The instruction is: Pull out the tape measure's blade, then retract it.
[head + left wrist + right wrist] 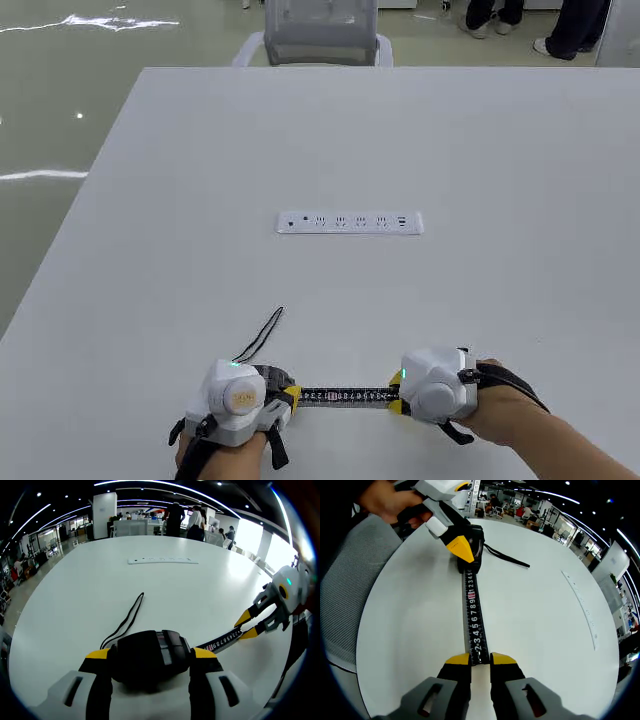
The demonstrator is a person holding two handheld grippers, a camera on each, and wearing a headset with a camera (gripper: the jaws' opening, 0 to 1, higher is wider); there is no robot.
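Yellow-tipped left gripper (150,654) clamps the black tape measure case (145,666) between its jaws, at the near edge of the white table (400,130). Its dark blade (471,610) lies flat, extended to the right gripper (480,658), whose jaws are pinched nearly together on the blade's end. White digits 2 to 9 run along it, then a red mark. A black cord loop (262,335) trails from the case toward a white power strip (350,222).

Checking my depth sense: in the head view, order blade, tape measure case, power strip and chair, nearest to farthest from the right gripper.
1. Blade, held by the right gripper.
2. Case, to its left.
3. Power strip, ahead, centre.
4. Chair, beyond the table.
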